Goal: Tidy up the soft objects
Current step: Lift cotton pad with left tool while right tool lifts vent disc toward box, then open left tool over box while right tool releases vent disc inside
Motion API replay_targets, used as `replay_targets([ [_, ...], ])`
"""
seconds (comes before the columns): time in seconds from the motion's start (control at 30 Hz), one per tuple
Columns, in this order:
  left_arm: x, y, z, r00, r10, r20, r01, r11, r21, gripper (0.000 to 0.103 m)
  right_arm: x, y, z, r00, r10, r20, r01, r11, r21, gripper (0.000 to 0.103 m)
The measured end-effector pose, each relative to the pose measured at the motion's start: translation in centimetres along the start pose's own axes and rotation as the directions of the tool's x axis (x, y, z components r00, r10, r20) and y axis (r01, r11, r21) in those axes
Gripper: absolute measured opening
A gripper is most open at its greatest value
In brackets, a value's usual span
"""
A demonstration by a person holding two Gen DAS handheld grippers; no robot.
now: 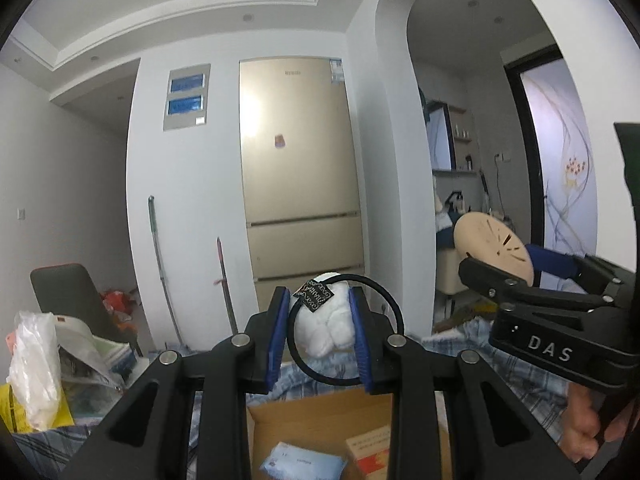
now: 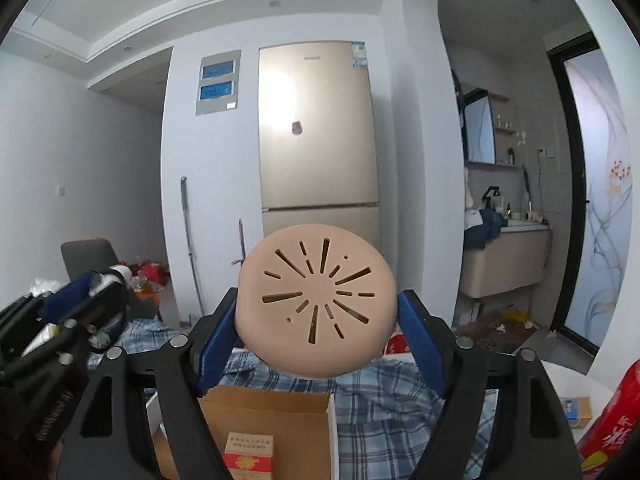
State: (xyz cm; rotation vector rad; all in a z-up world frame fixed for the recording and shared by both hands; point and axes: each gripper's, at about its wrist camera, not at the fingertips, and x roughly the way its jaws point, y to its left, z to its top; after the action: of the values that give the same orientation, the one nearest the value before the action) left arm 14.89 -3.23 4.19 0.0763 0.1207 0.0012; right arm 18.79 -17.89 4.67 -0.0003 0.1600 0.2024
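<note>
We hold left gripper point(image 1: 320, 334) clamped on white plush ball point(image 1: 326, 330) with black elastic loop point(image 1: 390, 304). Right gripper point(image 2: 316, 330) clamped on beige slotted sponge point(image 2: 316, 304). Both in air above open cardboard box point(image 2: 276, 412) on plaid cloth point(image 2: 384, 408).

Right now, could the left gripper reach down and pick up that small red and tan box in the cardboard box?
Probably not yet. The left gripper is shut on a white plush ball with a black elastic loop, so its jaws are full. The way down to the small box in the open cardboard box looks clear otherwise.
</note>
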Motion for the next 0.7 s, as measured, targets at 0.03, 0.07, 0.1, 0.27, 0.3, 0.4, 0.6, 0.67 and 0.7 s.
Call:
replay_targets([
  [0.03, 0.3, 0.1, -0.5, 1.0, -0.001, -0.017, 0.0, 1.0, -0.004, 0.03, 0.3, 0.2, -0.5, 1.0, 0.002, -0.008, -0.002, 1.0, -0.009, 0.076],
  [0.07, 0.6, 0.2, -1.0, 1.0, 0.001, -0.031, -0.001, 1.0, 0.0, 0.03, 0.6, 0.2, -0.8, 1.0, 0.006, -0.018, -0.006, 1.0, -0.01, 0.076],
  [0.1, 0.8, 0.2, -1.4, 0.999, 0.003, -0.044, -0.003, 1.0, 0.007, 0.03, 0.9, 0.2, -1.4, 0.999, 0.014, -0.036, -0.014, 1.0, -0.007, 0.076],
  [0.27, 3.0, -0.2, -3.2, 0.984, -0.003, -0.176, 0.007, 1.0, 0.023, 0.03, 2.2, 0.8, -3.6, 0.994, 0.03, -0.107, -0.034, 0.999, -0.042, 0.076],
  [0.3, 3.4, -0.2, -3.4, 0.981, -0.003, -0.195, 0.007, 1.0, 0.02, 0.03, 2.3, 1.0, -4.0, 0.992, 0.032, -0.122, -0.038, 0.998, -0.048, 0.076],
  [0.4, 4.5, -0.1, -4.3, 0.963, -0.005, -0.27, 0.005, 1.0, 0.0, 0.03, 2.8, 1.3, -4.9, 0.987, 0.012, -0.16, -0.021, 0.998, -0.051, 0.076],
  [0.6, 5.8, -0.3, -5.5, 0.934, 0.001, -0.357, 0.002, 1.0, 0.007, 0.03, 3.7, 1.9, -6.3, 0.969, 0.039, -0.245, -0.06, 0.995, -0.078, 0.076],
  [0.67, 6.0, -0.4, -5.8, 0.929, -0.007, -0.37, 0.01, 1.0, 0.005, 0.03, 3.9, 2.0, -6.6, 0.963, 0.044, -0.267, -0.067, 0.994, -0.081, 0.076],
  [0.7, 6.1, -0.4, -5.8, 0.928, -0.001, -0.373, 0.005, 1.0, 0.011, 0.03, 4.1, 2.0, -6.7, 0.96, 0.043, -0.276, -0.067, 0.995, -0.078, 0.076],
])
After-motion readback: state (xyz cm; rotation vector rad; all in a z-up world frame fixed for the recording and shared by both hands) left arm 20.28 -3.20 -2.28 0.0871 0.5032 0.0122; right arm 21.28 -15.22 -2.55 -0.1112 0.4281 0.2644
